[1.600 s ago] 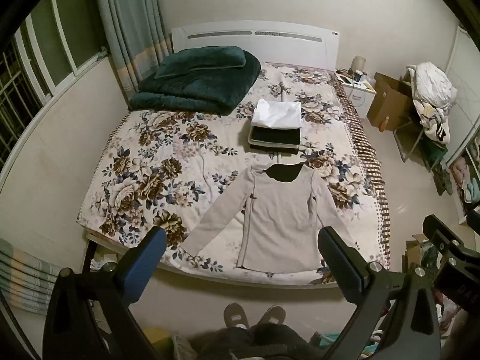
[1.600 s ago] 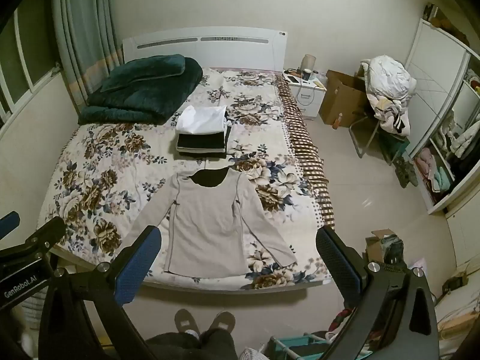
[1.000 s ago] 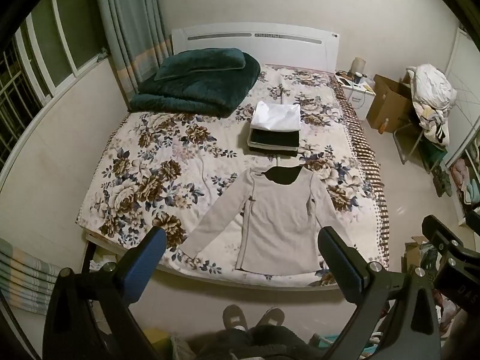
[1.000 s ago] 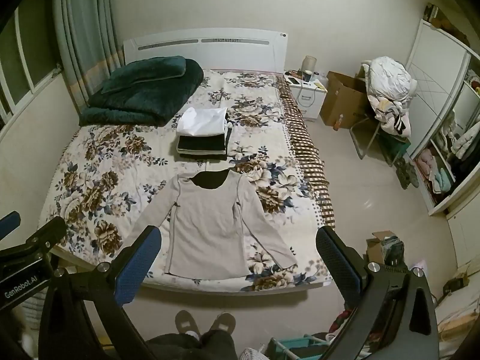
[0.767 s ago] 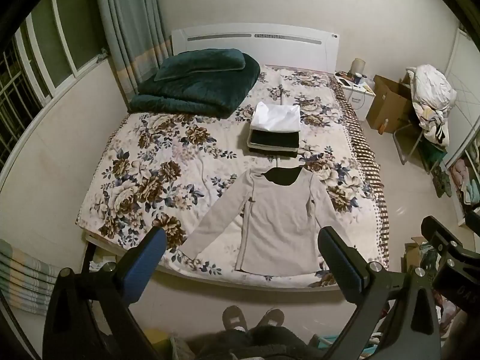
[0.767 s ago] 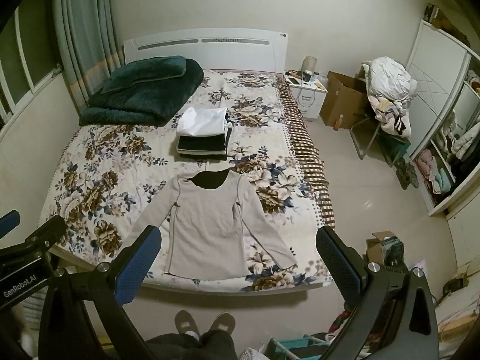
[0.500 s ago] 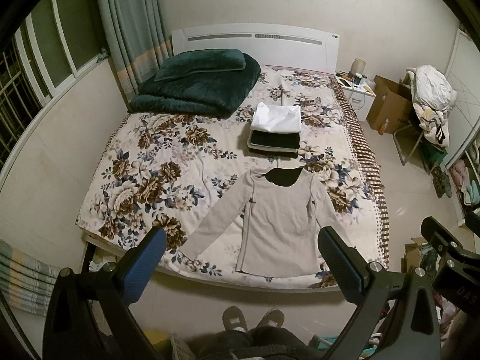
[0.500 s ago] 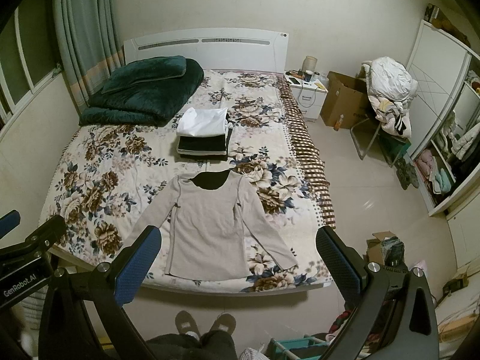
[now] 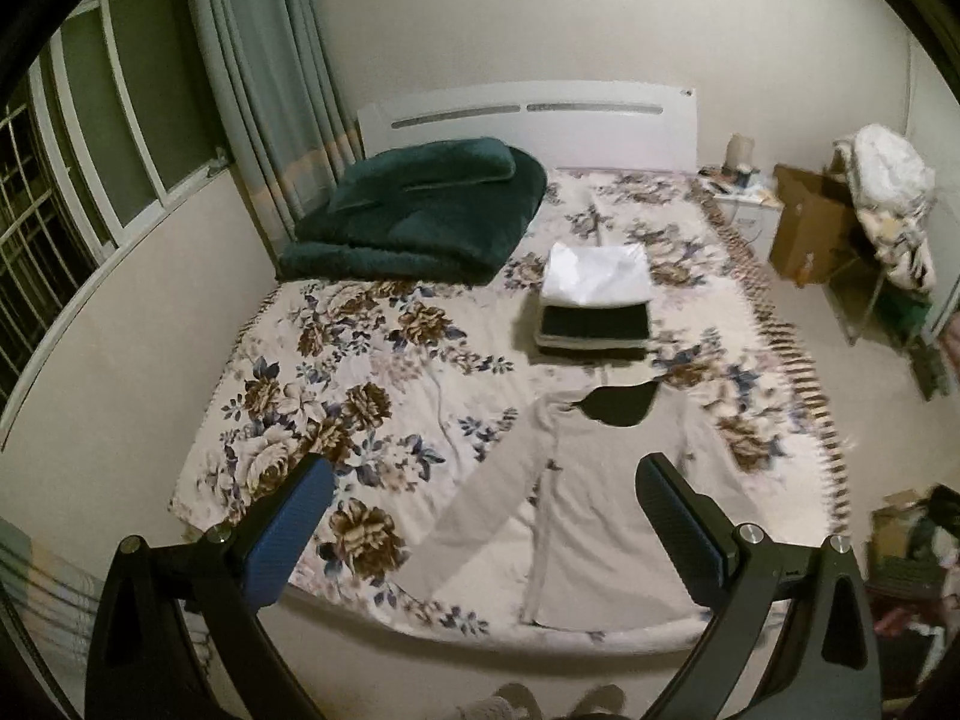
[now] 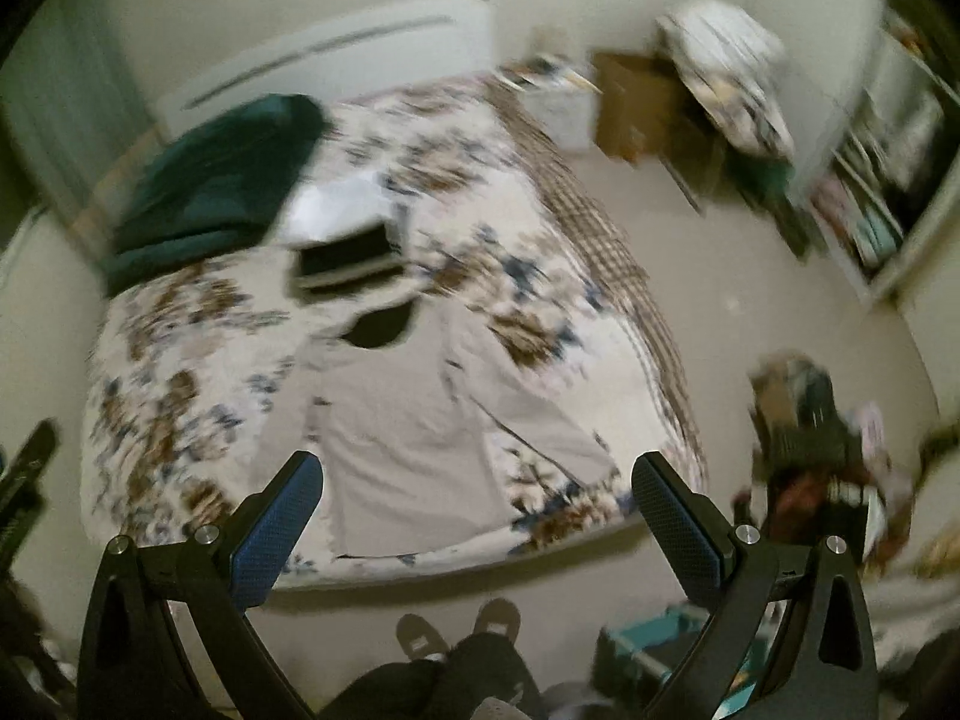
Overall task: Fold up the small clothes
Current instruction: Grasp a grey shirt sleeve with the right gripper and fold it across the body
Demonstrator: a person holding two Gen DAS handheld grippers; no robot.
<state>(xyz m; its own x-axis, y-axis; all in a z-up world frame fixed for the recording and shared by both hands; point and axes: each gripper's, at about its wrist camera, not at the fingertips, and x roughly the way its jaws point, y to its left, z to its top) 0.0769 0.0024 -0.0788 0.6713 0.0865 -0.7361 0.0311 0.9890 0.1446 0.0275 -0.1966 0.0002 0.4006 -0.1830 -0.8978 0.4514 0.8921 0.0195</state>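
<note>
Grey long-sleeved top (image 9: 600, 516), spread flat

Home bedroom: floral bed (image 9: 360, 372), curtains (image 9: 264, 90), headboard (image 9: 528, 114).

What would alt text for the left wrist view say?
A beige long-sleeved top lies spread flat on a floral bed, framed by the open, empty left claw above it. Behind it sits a stack of folded clothes and a green blanket.
</note>
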